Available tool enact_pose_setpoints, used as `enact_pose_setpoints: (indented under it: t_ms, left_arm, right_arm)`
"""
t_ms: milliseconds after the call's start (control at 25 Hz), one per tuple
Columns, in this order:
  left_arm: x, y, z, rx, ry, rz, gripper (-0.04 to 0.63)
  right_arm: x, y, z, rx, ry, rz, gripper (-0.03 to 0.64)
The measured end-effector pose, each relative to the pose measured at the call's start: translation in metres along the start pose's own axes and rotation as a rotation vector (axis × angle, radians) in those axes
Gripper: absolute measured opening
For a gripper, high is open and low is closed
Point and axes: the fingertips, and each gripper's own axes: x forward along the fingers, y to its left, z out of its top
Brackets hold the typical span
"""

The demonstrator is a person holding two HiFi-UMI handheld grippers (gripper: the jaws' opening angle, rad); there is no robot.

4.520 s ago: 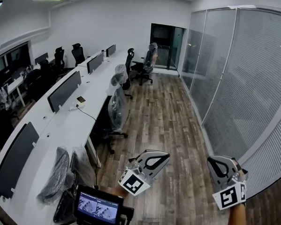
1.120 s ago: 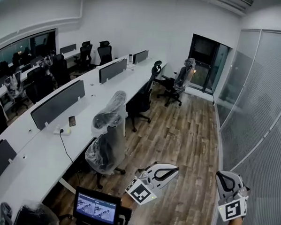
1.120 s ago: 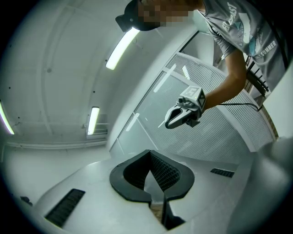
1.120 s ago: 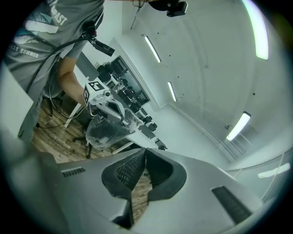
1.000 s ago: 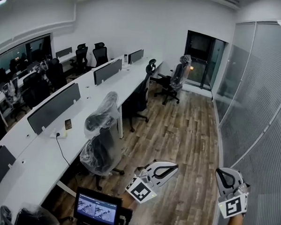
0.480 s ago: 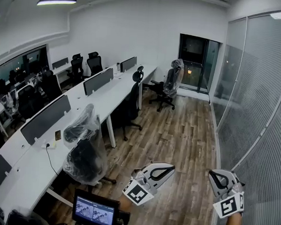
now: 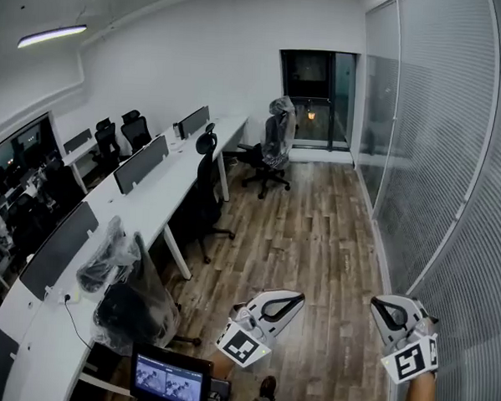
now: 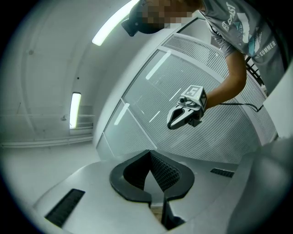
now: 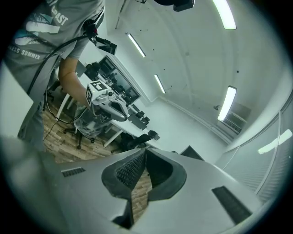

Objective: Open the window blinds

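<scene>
The window blinds hang fully closed behind the glass partition along the right side of the room. Both grippers are held low in the head view over the wood floor, each with nothing in it. My left gripper points toward the partition, its jaws shut tip to tip. My right gripper is close to the partition's foot, jaws shut as well. Each gripper view shows the other gripper in mid air: the right gripper in front of the blinds, the left gripper before the desks.
A long white desk with dark monitors runs down the left. Office chairs, some wrapped in plastic, stand beside it. A dark glass door closes the far end. Wood floor lies between desk and partition. A small screen sits at the bottom.
The view has moved forward along the room: the chairs and desk slid down and left, and the far door is nearer. Both grippers stay shut and hold their places in the view.
</scene>
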Motion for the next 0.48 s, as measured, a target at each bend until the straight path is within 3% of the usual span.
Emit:
enact_pose_setpoints:
  t_ms: [320, 480]
  left_arm:
    - [0.095, 0.071, -0.058, -0.063, -0.113, -0.033, 0.005]
    - [0.134, 0.104, -0.088, -0.054, -0.157, -0.055, 0.005]
  right_arm:
    - [0.068, -0.074, -0.044, -0.02, 0.087, -0.059, 0.003]
    - [0.106, -0.112, -0.061, -0.039, 0.107, -0.093, 0.003]
